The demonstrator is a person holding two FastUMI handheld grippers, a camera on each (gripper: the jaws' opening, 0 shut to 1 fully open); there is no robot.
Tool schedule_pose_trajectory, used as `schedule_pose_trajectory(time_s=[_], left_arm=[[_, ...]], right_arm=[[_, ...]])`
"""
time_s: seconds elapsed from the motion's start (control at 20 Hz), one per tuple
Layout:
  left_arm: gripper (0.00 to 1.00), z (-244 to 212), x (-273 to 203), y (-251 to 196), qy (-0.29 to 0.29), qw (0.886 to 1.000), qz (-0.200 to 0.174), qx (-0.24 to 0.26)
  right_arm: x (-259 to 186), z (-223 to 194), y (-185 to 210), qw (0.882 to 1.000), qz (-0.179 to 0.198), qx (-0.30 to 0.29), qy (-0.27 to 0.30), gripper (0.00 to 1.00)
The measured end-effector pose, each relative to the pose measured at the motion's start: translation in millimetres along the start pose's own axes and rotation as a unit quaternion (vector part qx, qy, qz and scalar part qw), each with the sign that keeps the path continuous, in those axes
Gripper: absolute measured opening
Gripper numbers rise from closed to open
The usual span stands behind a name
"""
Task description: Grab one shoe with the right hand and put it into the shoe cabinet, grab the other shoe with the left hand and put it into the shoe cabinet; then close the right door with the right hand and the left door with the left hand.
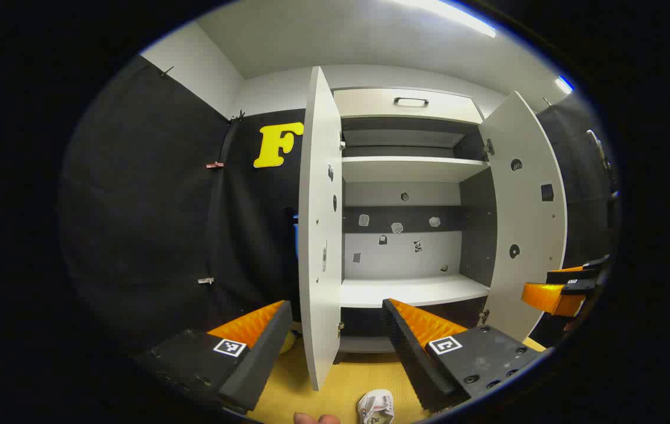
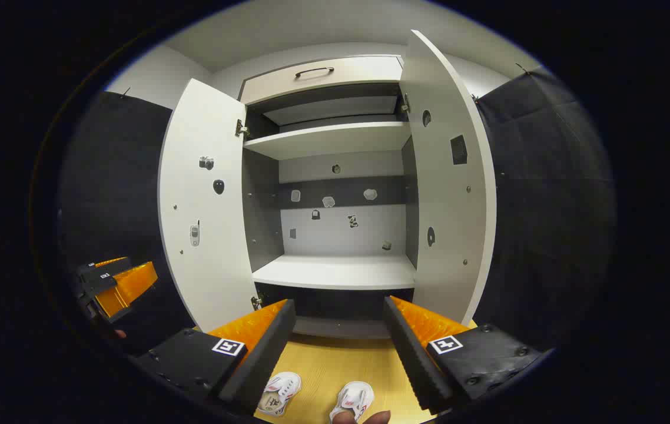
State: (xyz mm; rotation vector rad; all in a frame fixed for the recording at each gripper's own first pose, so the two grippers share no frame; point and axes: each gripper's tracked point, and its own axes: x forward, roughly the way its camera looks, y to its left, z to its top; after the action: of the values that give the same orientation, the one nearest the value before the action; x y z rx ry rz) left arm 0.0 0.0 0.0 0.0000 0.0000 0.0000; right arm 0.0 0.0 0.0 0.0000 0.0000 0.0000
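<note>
While both doors hang open, each claw (image 1: 335, 347) (image 2: 338, 341) hovers level, gaping, empty.

- A wooden floor (image 2: 335, 365), light yellow, runs in front of the furniture.
- Black cloth (image 1: 152, 224) hangs on the booth's side, held by small clips (image 1: 215, 165).
- A white wall (image 1: 193, 65) rises above the cloth, meeting a pale ceiling (image 1: 323, 35).
- A long strip light (image 1: 453, 15) glows on the ceiling, with a second bright spot (image 1: 563, 84) farther to the side.
- More black cloth (image 2: 547, 194) covers the other side.
</note>
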Motion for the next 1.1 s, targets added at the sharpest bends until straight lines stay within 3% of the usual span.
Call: schedule_pose_trajectory(time_s=[0.7, 1.1], left_arm=[[0.97, -19, 6, -18, 0.011, 0.999, -0.040, -0.001], [0.98, -20, 5, -10, 0.010, 0.999, -0.037, -0.004]], right_arm=[[-12, -41, -2, 0.998, -0.014, 0.018, 0.056, 0.98], [-12, -89, 12, 0.992, -0.006, 0.031, 0.123, 0.98]])
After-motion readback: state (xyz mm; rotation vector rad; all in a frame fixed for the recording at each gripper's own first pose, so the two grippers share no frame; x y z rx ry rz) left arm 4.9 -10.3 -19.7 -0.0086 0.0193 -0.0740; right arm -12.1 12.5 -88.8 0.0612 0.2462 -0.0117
